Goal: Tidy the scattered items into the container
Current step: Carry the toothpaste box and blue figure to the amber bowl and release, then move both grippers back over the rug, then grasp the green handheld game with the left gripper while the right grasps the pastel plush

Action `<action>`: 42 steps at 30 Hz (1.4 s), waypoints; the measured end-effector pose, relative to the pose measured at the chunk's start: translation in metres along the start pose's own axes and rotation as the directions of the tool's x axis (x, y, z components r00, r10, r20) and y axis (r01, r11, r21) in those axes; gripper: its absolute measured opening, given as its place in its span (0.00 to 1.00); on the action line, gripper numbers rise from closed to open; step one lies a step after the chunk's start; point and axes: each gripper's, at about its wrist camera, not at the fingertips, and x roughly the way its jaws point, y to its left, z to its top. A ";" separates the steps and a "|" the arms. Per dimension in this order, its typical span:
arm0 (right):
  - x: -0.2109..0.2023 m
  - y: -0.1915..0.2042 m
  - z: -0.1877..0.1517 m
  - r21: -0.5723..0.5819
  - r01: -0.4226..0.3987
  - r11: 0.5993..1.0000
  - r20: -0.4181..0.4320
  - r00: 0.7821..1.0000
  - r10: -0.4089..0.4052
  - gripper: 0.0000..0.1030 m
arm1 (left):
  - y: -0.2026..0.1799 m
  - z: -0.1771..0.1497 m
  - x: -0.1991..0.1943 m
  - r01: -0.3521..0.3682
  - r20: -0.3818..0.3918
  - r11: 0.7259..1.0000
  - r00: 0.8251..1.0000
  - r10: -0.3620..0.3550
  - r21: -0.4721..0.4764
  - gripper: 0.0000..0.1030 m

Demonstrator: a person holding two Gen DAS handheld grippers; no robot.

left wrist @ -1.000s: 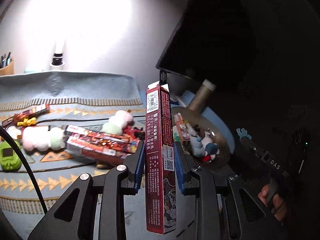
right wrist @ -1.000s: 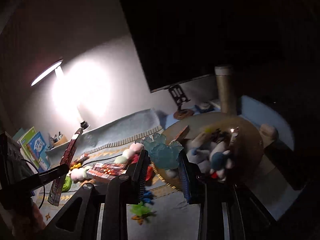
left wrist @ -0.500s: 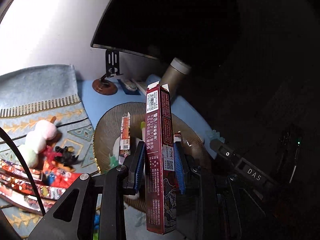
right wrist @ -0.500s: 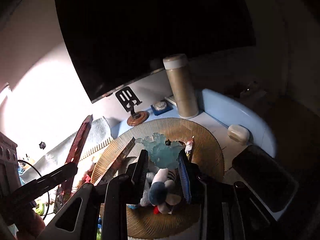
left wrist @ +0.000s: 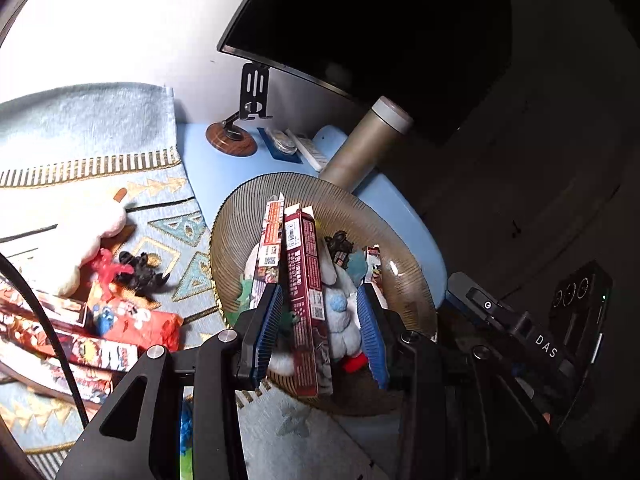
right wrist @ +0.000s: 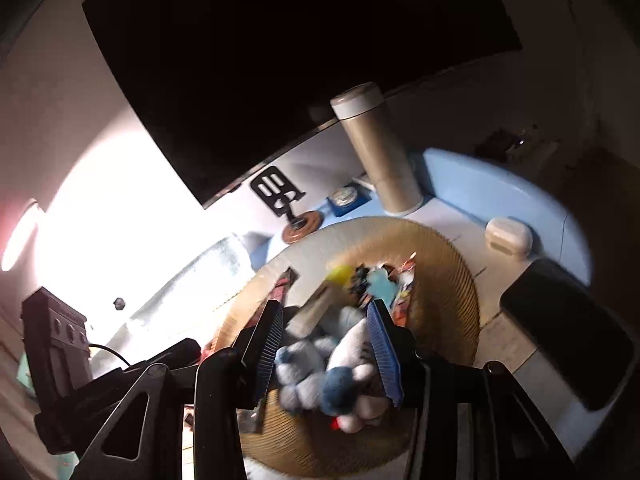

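A round ribbed amber bowl (left wrist: 240,224) holds several small toys and snack boxes. My left gripper (left wrist: 318,332) is open above it; a long dark red box (left wrist: 306,292) lies loose between its fingers, resting in the bowl beside an orange-white box (left wrist: 270,248) and a white-blue plush (left wrist: 340,320). My right gripper (right wrist: 326,344) is open and empty over the same bowl (right wrist: 452,280). A pale blue toy (right wrist: 380,282) lies in the bowl beyond it, by the plush (right wrist: 332,376).
Snack packs (left wrist: 112,336), a red figure (left wrist: 106,266), a black figure (left wrist: 140,270) and a white plush (left wrist: 72,236) lie on the patterned mat. A tan flask (left wrist: 360,148), phone stand (left wrist: 240,120), monitor (left wrist: 380,20), white case (right wrist: 508,236) and dark phone (right wrist: 568,332) surround the bowl.
Both grippers opened over the bowl. The left let go of the dark red box, which now rests in the bowl. The right dropped the pale blue toy into the bowl.
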 end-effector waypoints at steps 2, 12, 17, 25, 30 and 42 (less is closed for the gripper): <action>-0.006 0.005 -0.005 -0.003 -0.010 1.000 -0.004 1.000 0.010 0.42 | 0.002 -0.005 -0.012 -0.010 0.010 1.000 1.000 0.010 -0.001 0.35; -0.031 0.059 -0.038 -0.124 -0.100 0.987 -0.059 0.994 0.093 0.42 | 0.018 -0.044 -0.090 -0.049 0.070 0.998 0.996 0.051 -0.027 0.35; -0.038 0.104 -0.061 -0.234 -0.160 0.959 -0.087 0.986 0.144 0.44 | 0.053 -0.068 -0.136 -0.118 0.109 0.989 0.986 0.127 -0.084 0.35; 0.000 0.181 -0.130 -0.320 -0.324 0.890 -0.258 0.934 0.247 0.51 | 0.149 -0.110 -0.219 -0.212 0.191 0.935 0.943 0.272 -0.285 0.68; 0.041 0.222 -0.189 -0.363 -0.377 0.852 -0.388 0.893 0.230 0.51 | 0.209 -0.119 -0.251 -0.423 0.164 0.832 0.849 0.502 -0.358 0.68; 0.100 0.230 -0.231 -0.381 -0.370 0.847 -0.451 0.875 0.179 0.51 | 0.285 -0.090 -0.223 -0.595 0.019 0.757 0.783 0.622 -0.269 0.68</action>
